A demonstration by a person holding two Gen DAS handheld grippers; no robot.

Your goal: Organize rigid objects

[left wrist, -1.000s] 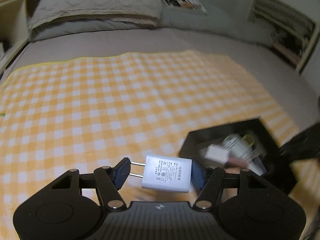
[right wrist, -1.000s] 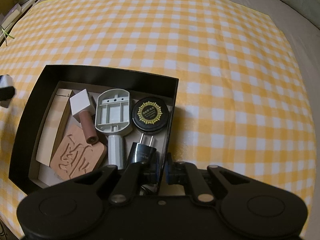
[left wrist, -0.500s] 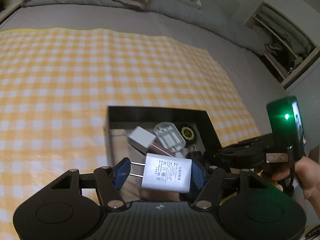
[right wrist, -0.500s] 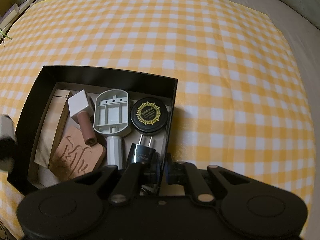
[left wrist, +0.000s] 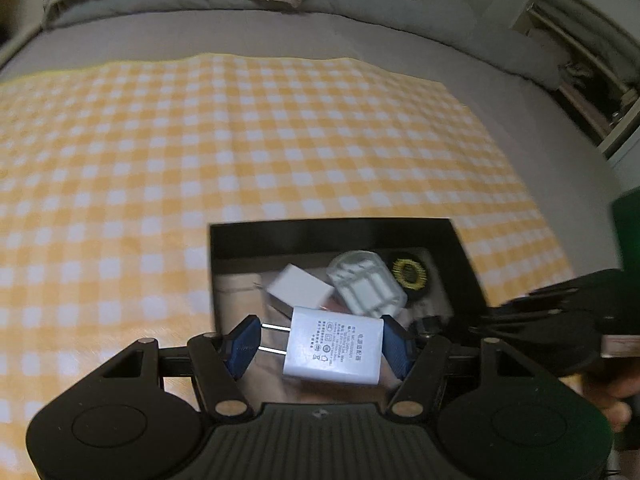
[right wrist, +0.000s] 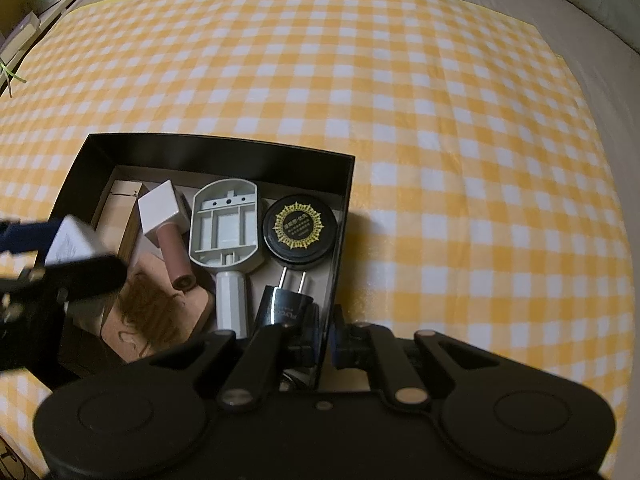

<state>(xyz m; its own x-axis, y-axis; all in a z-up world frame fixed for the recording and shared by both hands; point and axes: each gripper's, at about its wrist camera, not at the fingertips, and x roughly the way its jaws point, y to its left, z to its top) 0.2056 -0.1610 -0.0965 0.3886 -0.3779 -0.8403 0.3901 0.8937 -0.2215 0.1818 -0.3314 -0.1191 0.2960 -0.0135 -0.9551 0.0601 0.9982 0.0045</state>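
Left wrist view: the left claw [left wrist: 320, 344] grips a white charger [left wrist: 334, 350] between its blue pads, prongs toward 9 o'clock, over the black box [left wrist: 280, 236]; the right claw [left wrist: 560, 332] sits at 3 o'clock.

Right wrist view: the box [right wrist: 216, 156] holds a grey plastic holder [right wrist: 226, 224], round black tin [right wrist: 300, 228], black plug [right wrist: 286, 304], white cube [right wrist: 162, 208] and wooden stamp [right wrist: 156, 316]; the right claw [right wrist: 326, 344] pinches the box wall at 6 o'clock; yellow checked cloth [right wrist: 440, 120] around.

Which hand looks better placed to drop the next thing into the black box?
Left. Its claw holds the white charger above the black box. The right claw is pinching the box wall, apparently steadying it.
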